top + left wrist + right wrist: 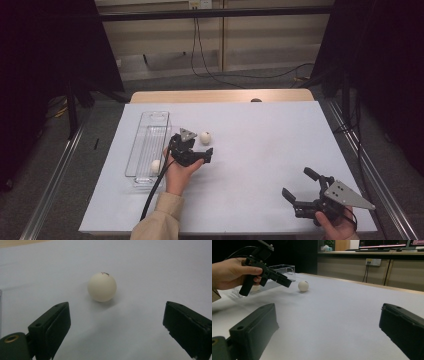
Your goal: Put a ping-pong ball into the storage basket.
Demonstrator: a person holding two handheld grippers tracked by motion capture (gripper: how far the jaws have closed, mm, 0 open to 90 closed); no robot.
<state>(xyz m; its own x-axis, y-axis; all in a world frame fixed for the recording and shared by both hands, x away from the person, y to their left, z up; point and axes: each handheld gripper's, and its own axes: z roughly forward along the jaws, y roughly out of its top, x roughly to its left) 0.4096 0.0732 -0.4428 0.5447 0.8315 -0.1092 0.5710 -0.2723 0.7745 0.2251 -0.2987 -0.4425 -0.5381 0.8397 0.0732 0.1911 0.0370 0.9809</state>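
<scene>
One white ball [205,137] sits on the tabletop [260,150] at frame center-left, just ahead of the left tongs [200,150], jaws spread, empty. Right tongs [298,186] lower right, also spread, empty.

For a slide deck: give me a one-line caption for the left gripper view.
Open left tongs approach a white ping-pong ball resting apart from them on the white table.

High view overhead, tool views low (sharing ball [102,286])
</scene>
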